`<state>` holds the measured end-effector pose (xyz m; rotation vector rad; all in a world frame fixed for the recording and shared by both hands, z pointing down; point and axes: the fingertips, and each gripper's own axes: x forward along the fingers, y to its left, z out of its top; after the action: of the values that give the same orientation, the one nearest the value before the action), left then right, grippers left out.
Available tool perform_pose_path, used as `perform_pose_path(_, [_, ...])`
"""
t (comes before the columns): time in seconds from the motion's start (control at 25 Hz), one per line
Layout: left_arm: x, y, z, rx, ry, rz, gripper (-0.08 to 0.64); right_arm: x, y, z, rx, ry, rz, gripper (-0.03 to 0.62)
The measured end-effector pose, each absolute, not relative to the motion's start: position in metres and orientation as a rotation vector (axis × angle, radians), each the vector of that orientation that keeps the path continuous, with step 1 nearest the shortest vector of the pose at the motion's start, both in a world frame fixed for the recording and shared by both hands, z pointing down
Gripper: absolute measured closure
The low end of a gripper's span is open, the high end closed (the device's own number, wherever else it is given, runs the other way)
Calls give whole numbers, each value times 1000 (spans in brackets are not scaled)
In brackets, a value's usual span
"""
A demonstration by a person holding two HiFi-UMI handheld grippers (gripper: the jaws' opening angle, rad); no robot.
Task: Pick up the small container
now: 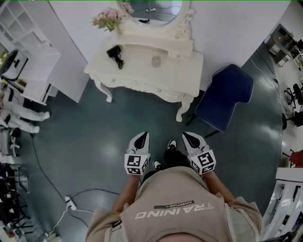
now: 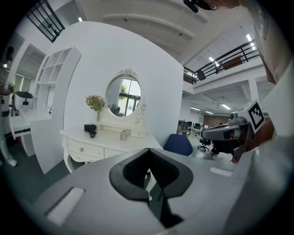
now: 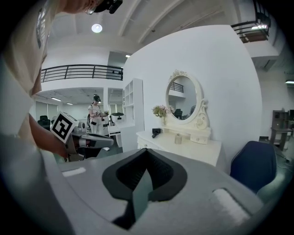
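The small container (image 1: pixel 156 61) is a little pale jar standing on the white dressing table (image 1: pixel 137 71), in front of the mirror base. It also shows far ahead in the left gripper view, small container (image 2: pixel 123 134), and in the right gripper view, small container (image 3: pixel 178 138). My left gripper (image 1: pixel 143 136) and right gripper (image 1: pixel 188 136) are held side by side in front of my body, well short of the table, both pointing at it. The left gripper (image 2: pixel 148 149) has its jaws shut with nothing in them. The right gripper (image 3: pixel 146 149) looks the same, shut and empty.
A black hair dryer (image 1: pixel 116 56) and a bunch of flowers (image 1: pixel 108 19) are on the table's left part, under the oval mirror (image 1: pixel 154 9). A blue chair (image 1: pixel 225 97) stands right of the table. White shelves (image 1: pixel 28 61) are at the left; cables and a power strip (image 1: pixel 71 203) lie on the floor.
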<state>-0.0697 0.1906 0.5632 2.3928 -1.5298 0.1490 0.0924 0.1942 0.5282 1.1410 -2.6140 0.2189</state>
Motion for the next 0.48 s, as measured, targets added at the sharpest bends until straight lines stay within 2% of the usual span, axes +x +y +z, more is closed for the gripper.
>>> perform_pose_path(0.48, [-104,143,580,2328,-1573,293,541,47,119,549,1035,-2703,250,589])
